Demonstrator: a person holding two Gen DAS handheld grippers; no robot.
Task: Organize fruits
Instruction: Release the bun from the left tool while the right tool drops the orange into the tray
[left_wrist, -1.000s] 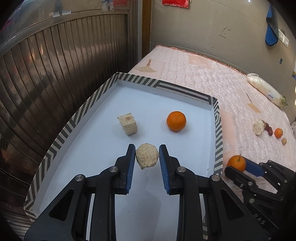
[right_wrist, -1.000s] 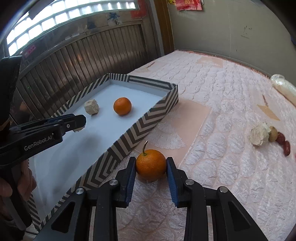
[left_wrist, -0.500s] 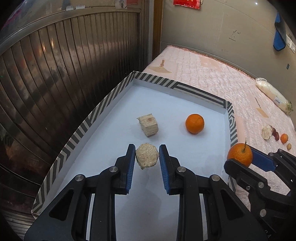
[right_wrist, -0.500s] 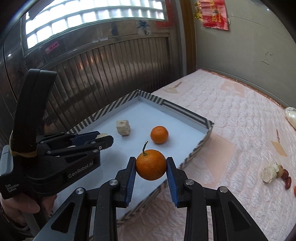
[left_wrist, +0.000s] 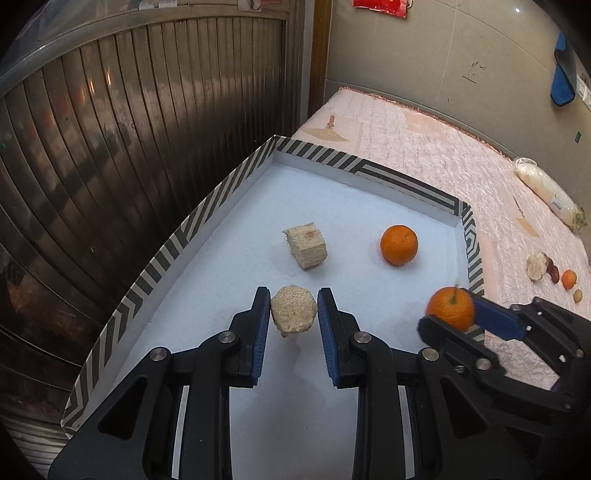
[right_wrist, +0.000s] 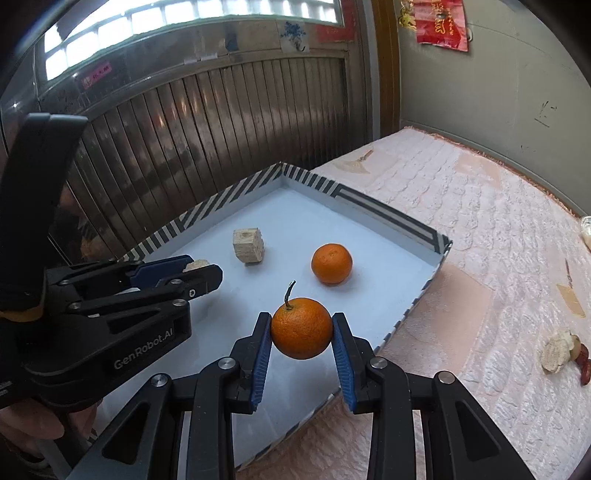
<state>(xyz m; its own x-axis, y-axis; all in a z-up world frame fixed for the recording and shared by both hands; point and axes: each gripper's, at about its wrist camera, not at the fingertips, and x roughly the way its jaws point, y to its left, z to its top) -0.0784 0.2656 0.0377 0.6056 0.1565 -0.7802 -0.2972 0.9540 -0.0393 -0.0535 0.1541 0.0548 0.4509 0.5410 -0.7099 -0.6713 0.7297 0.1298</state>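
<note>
On the left, the left gripper (left_wrist: 294, 311) hangs low over the pale blue floor of a shallow rectangular tray (left_wrist: 177, 236) with black-and-white chevron walls, its blue pads clamped on a rough beige, rounded chunk (left_wrist: 294, 309) that looks like a piece of peeled fruit. Just beyond it on the tray floor rests a beige, cube-like chunk (left_wrist: 306, 245), and to the right of that a plain round orange (left_wrist: 399, 244), the two well apart. Further right, the right gripper (right_wrist: 301, 328) grips a stemmed orange (right_wrist: 301, 328) squarely between its pads and holds it above the tray's near right part, just inside the right wall (right_wrist: 421, 295). To do this step well, I would lower each piece until it nearly touches the floor before letting go, because the orange will likely roll if dropped. The open floor in front of both grippers gives ample room, but the two tools sit close side by side, so they should descend apart. The low walls are the edges to clear when pulling back. Right of the tray, on the pink quilted mattress (right_wrist: 498, 236), a small cluster of leftover fruit (right_wrist: 565, 350) waits.
</note>
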